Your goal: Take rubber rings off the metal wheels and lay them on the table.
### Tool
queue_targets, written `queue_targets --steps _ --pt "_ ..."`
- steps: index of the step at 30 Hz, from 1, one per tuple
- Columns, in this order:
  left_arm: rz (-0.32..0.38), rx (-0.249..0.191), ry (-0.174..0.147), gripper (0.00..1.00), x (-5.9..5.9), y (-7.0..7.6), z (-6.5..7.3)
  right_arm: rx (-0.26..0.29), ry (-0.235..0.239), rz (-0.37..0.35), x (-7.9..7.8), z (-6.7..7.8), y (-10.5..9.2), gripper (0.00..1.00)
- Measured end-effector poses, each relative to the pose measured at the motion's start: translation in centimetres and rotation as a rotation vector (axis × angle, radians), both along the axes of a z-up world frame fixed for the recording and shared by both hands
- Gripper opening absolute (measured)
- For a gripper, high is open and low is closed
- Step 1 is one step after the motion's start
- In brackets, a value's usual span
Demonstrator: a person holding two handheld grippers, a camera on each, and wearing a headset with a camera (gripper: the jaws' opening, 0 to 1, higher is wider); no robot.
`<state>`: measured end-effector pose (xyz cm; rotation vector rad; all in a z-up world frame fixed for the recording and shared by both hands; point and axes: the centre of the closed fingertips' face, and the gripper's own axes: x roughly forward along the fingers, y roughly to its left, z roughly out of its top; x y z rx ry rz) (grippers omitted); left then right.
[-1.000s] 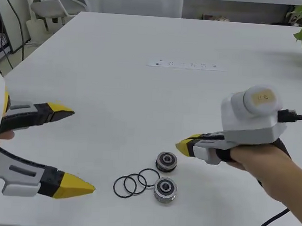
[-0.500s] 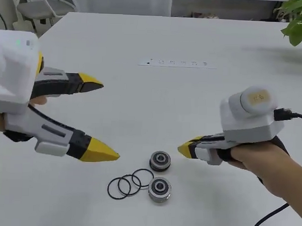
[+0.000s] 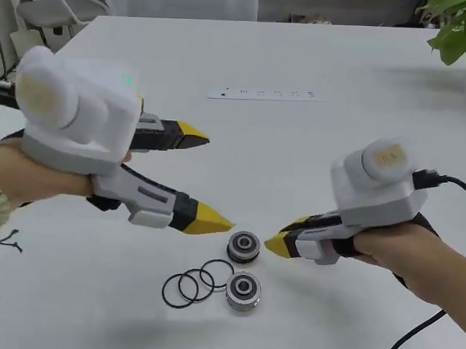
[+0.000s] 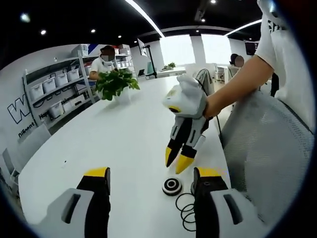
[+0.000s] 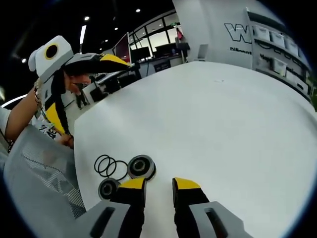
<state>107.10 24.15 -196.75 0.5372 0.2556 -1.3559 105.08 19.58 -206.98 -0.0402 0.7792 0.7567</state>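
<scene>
On your broad white counter (image 3: 310, 146), near you, lie a round metal wheel (image 3: 243, 246), a second wheel (image 3: 243, 290) nearer, and three overlapping black rubber rings (image 3: 198, 279) just left.

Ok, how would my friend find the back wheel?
On the white table, find three black rings. Beside them, the back wheel sits farther away, between the left gripper's and right gripper's yellow tips; its twin lies nearer.

Open table (image 3: 310, 169) surrounds the wheels (image 3: 243, 246) and rings (image 3: 197, 283) (white strip (image 3: 259, 93) lies well beyond).
</scene>
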Motion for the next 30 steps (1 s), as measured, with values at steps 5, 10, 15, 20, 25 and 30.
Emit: queue_targets --steps 5,10,15,20,25,30 --pt "0.03 -0.018 0.016 0.56 0.0 -0.9 -2.4 -0.016 -0.018 0.053 -0.4 -0.2 0.8 0.21" --pt "0.028 -0.015 0.076 0.39 -0.9 -1.7 -4.9 -0.02 -0.04 0.104 -0.8 -0.3 1.5 0.23" --pt "0.019 0.036 0.068 0.35 -1.4 -2.1 -7.1 -0.056 -0.084 0.153 -0.9 -0.5 2.0 0.23" --pt "0.028 0.057 0.098 0.28 -1.5 -2.2 -8.5 -0.066 -0.097 0.167 -0.9 -0.7 2.2 0.22" --pt "0.056 0.031 0.145 0.25 -1.7 -2.4 -8.9 -0.091 -0.106 0.184 -1.0 -1.3 2.4 0.22" --pt "0.074 0.045 0.147 0.16 -1.4 -2.2 -9.6 -0.105 -0.125 0.196 -0.9 -1.4 2.7 0.24"
